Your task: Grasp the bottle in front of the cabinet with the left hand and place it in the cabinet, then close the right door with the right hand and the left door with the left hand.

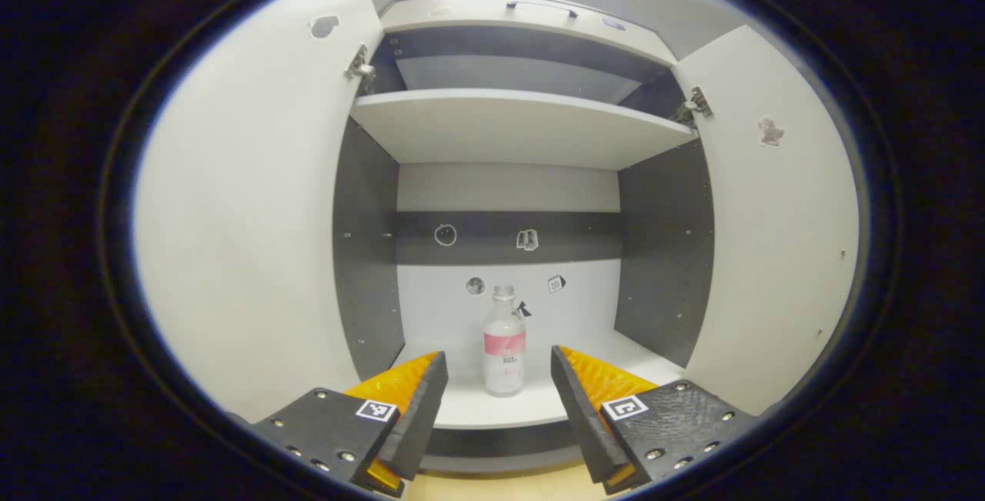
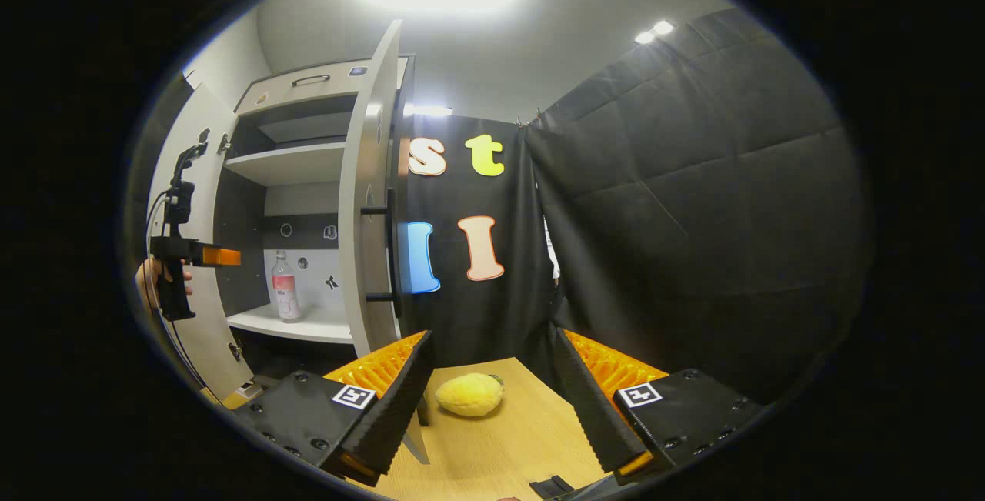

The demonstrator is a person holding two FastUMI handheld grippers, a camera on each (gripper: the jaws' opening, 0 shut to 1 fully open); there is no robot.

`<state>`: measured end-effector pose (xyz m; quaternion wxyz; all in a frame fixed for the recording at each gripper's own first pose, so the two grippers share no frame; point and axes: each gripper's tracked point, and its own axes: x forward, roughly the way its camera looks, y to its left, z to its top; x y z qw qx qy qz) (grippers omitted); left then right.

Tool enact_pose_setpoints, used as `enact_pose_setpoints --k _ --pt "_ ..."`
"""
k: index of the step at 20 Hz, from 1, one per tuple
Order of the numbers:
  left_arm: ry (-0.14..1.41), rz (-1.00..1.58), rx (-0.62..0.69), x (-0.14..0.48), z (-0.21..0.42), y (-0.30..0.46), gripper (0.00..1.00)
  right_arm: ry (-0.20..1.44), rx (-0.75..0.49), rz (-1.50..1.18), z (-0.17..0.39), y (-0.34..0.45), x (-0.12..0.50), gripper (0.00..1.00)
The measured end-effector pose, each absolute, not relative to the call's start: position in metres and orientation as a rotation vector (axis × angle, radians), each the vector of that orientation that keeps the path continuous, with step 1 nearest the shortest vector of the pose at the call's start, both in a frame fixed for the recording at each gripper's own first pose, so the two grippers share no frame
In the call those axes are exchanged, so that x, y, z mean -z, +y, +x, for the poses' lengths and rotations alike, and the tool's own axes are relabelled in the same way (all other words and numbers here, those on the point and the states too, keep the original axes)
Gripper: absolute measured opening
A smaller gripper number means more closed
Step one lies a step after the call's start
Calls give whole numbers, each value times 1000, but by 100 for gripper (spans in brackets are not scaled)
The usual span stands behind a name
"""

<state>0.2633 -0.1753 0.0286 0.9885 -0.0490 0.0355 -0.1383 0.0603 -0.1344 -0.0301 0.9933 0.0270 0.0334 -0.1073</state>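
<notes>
A clear bottle (image 1: 504,343) with a pink label stands upright on the cabinet's lower shelf (image 1: 492,407), toward the back. My left gripper (image 1: 499,401) is open in front of the shelf, its fingers apart from the bottle and holding nothing. Both cabinet doors, the left door (image 1: 246,208) and the right door (image 1: 769,216), stand wide open. In the right gripper view the bottle (image 2: 285,287) shows inside the cabinet, with the left gripper (image 2: 206,256) and a hand outside it. My right gripper (image 2: 492,393) is open over the wooden table, beside the right door's edge (image 2: 369,201).
A yellow plush lemon (image 2: 469,394) lies on the wooden table (image 2: 508,439) between my right gripper's fingers, farther off. An upper shelf (image 1: 515,128) spans the cabinet. Black handles (image 2: 381,255) stick out from the right door. The black cloth wall (image 2: 692,216) stands behind.
</notes>
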Motion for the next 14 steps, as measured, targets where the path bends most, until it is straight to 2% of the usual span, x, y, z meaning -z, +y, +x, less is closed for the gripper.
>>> enact_pose_setpoints --k 7,8,9,14 --pt "65 -88 199 -18 162 -137 88 48 116 47 90 -133 8 99" --pt "71 -96 184 -12 148 -131 81 47 104 51 95 -130 6 99" --pt "78 -109 172 -8 136 -125 81 48 99 52 99 -129 6 99" --pt "88 -165 112 0 90 -84 81 17 159 57 122 -135 -10 98"
